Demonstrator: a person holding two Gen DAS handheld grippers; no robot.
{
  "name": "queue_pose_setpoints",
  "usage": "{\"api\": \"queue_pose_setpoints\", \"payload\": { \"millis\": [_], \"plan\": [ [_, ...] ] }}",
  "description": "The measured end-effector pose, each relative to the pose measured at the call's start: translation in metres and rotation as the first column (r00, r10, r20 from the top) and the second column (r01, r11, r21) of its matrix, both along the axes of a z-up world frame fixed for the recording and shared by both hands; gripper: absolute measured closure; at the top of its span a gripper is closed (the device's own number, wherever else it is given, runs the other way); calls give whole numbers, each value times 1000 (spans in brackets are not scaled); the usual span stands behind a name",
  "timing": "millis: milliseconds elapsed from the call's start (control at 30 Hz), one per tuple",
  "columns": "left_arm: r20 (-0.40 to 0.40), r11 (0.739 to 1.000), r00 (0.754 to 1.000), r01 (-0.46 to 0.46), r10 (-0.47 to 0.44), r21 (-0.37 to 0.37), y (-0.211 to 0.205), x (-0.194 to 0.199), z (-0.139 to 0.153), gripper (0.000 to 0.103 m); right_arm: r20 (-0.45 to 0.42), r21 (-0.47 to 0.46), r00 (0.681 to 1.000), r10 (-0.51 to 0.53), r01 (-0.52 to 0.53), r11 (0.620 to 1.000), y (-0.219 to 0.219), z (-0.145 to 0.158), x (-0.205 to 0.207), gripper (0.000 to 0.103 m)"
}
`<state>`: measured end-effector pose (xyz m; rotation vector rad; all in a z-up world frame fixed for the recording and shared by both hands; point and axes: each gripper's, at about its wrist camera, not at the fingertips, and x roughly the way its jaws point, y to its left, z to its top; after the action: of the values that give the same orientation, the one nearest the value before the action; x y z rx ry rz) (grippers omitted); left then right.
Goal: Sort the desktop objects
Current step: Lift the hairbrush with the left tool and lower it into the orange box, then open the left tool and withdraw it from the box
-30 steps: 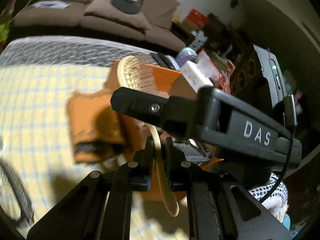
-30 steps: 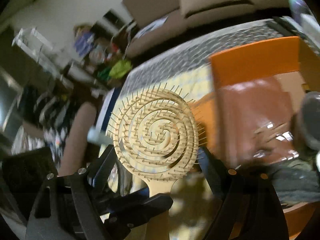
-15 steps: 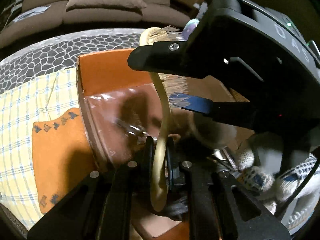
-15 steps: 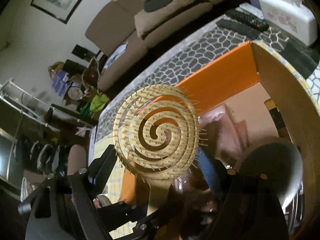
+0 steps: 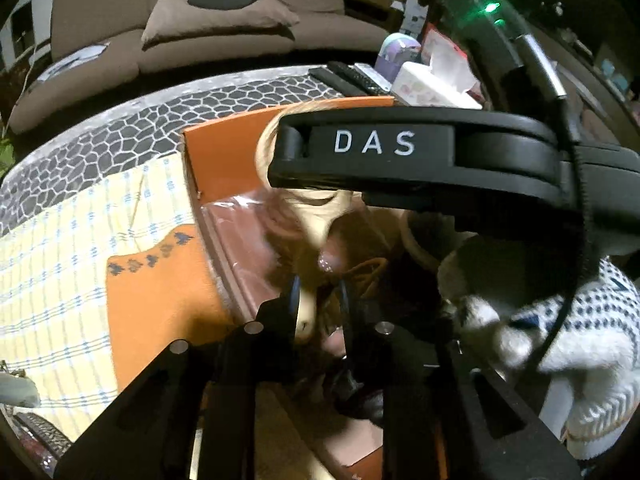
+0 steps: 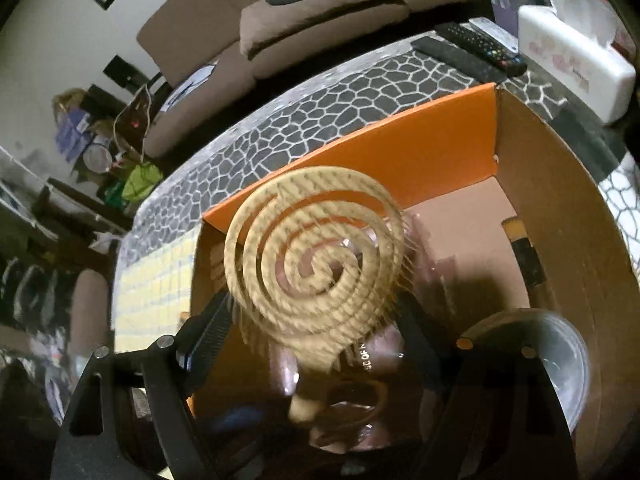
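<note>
Cream-coloured plastic, cut into an open spiral and studded with thin bristles, makes up the hairbrush (image 6: 316, 264) that we are carrying over the orange cardboard box (image 6: 400, 152). In the right wrist view its round head hangs just ahead of the right hand-held gripper (image 6: 316, 320), whose fingers stand spread to either side of the head without visibly touching it. In the left wrist view the handle end (image 5: 306, 312) sits between the fingers of the left hand-held gripper (image 5: 318, 300); they look parted with the handle resting against the left one, but motion blur there means we cannot tell whether they pinch it or have let go.

We judge the brush light and fairly stiff, though the spiral ribs should flex a little and the bristles would bend or snag if squeezed. The smooth, solid handle is the place to hold it, gripped across its narrow sides; the head offers no flat face.

Below the brush, inside the box, lie a clear plastic wrap (image 6: 440, 272) and a round, clear lid-like thing (image 6: 560, 352) toward the right hand-held gripper's right side. Beyond the box we see the patterned surface (image 6: 360, 100), two remote controls (image 6: 472, 50) and a tissue box (image 6: 572, 60).
</note>
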<state>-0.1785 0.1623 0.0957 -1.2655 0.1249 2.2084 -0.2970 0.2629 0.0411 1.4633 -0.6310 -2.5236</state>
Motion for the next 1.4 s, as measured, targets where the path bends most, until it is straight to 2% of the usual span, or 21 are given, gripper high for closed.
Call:
{"api": "queue_pose_setpoints", "payload": {
  "millis": [200, 400, 500, 533, 633, 833, 967, 1033, 1200, 1400],
  "plan": [
    [6, 1000, 1000, -22, 22, 4, -11, -2, 2, 84, 4, 11, 1000, -23, 23, 1000, 8, 1, 4, 17],
    [21, 998, 999, -42, 41, 48, -23, 0, 4, 76, -26, 31, 999, -30, 31, 999, 21, 18, 15, 15],
    [28, 996, 999, -44, 42, 73, -27, 4, 9, 63, -45, 59, 999, -24, 26, 998, 24, 27, 23, 14],
    [31, 996, 999, -41, 39, 83, -27, 6, 12, 56, -49, 69, 999, -22, 25, 997, 25, 30, 26, 14],
    [15, 995, 998, -58, 57, 87, -27, 15, 19, 26, -54, 101, 998, -21, 27, 995, 25, 35, 37, 13],
    [30, 989, 997, -79, 76, 122, -36, 27, 28, 14, -56, 180, 998, -9, 19, 983, 19, 37, 63, 11],
    [35, 985, 995, -96, 91, 143, -46, 38, 37, 2, -74, 242, 997, 16, 2, 970, 16, 38, 87, 1],
    [32, 984, 995, -103, 99, 145, -50, 43, 41, 1, -91, 287, 996, 26, 1, 958, 13, 39, 99, 1],
    [19, 989, 995, -103, 102, 109, -55, 59, 44, 0, -98, 281, 995, 24, 4, 960, 12, 39, 120, 1],
    [15, 985, 991, -135, 134, 106, -74, 77, 43, 0, -98, 293, 994, 42, -12, 956, 5, 37, 141, 1]
  ]
}}
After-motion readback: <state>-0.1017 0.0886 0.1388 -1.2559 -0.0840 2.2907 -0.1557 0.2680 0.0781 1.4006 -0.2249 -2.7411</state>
